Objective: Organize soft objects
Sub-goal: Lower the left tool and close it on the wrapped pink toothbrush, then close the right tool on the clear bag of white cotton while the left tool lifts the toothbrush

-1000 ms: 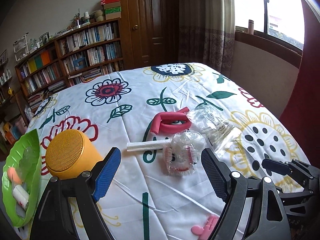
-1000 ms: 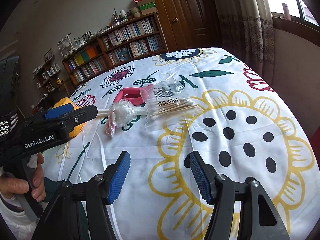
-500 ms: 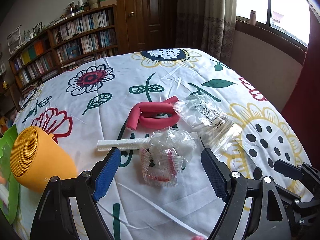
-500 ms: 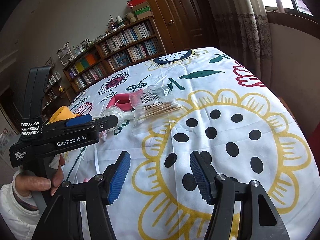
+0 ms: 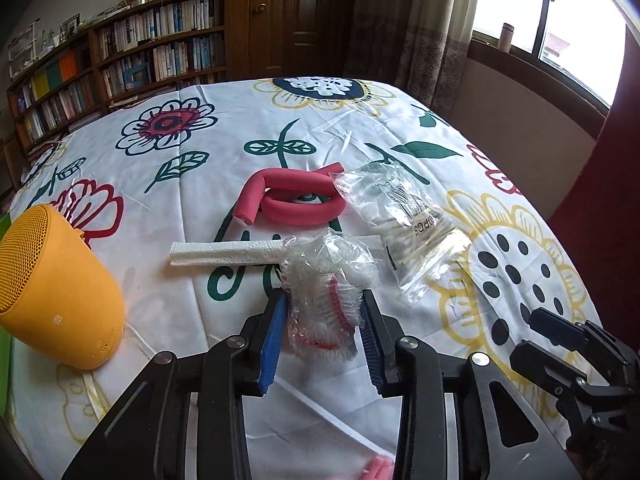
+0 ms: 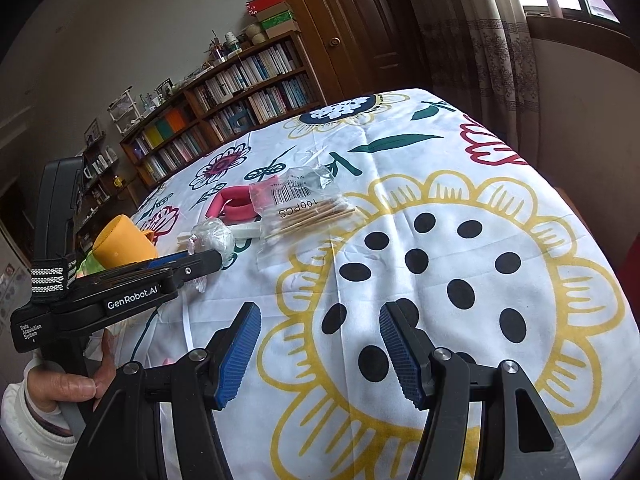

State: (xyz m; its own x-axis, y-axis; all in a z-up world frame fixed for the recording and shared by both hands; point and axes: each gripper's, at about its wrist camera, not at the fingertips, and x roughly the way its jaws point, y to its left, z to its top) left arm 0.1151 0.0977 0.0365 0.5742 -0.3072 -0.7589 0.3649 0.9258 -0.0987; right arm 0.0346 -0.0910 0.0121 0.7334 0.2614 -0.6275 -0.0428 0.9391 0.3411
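A crinkled clear plastic packet (image 5: 320, 280) with pink-red contents lies on the flowered tablecloth, and my left gripper (image 5: 322, 320) is shut on its near end, both blue pads pressing its sides. From the right wrist view the same packet (image 6: 212, 236) sits at the tip of the left gripper (image 6: 200, 260). Beyond it lie a white foam strip (image 5: 224, 254), a bent red foam tube (image 5: 296, 200) and a clear bag of cotton swabs (image 5: 412, 224). My right gripper (image 6: 318, 344) hovers open over the yellow flower print, holding nothing.
A yellow speaker (image 5: 56, 292) lies on its side at the left, with a green tray (image 5: 3, 344) at the frame edge behind it. A pink item (image 5: 376, 470) peeks in at the bottom. The table drops off at the right toward the window wall.
My left gripper moved forward onto the clear packet and its jaws shut on it. The right gripper stayed open and shifted only slightly.
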